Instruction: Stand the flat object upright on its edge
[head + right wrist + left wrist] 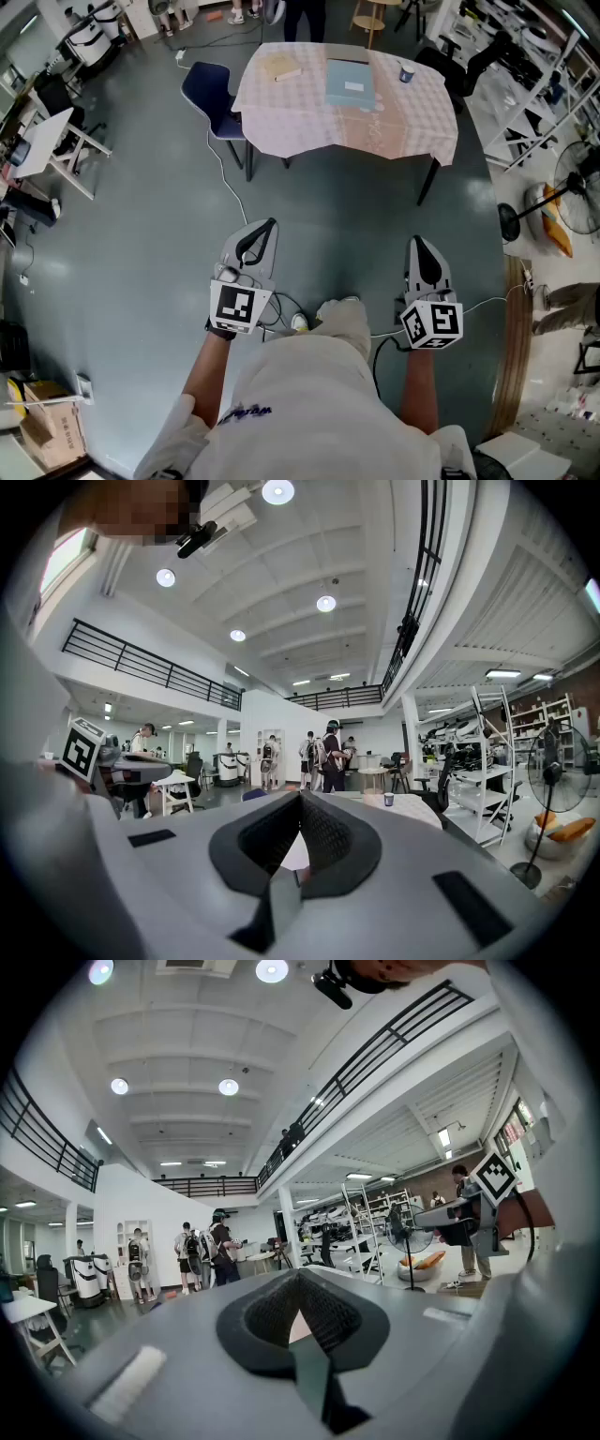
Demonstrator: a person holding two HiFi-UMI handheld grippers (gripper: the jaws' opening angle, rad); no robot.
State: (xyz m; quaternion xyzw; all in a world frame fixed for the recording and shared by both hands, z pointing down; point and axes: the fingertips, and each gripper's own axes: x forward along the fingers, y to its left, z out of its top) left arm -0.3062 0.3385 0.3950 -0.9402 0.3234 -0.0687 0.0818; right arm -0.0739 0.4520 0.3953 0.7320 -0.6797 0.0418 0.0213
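Observation:
In the head view a table [412, 131] under a pale pink checked cloth stands well ahead of me. On it lie a flat light-blue object [349, 82], a flat tan object [281, 67] and a small dark cup [406, 72]. My left gripper [269, 225] and right gripper [416, 241] are held at waist height over the grey floor, far short of the table. Both are shut with nothing between the jaws. The left gripper view shows its closed jaw tips [300, 1277], the right gripper view its own [300, 799] with the table [412, 810] and the cup [388, 799] beyond.
A blue chair [211, 94] stands at the table's left corner. A floor fan [562, 192] and shelving are at the right, a white desk [47, 141] at the left, a cardboard box [42, 427] at the lower left. A cable [230, 192] runs across the floor. Several people [202, 1255] stand far off.

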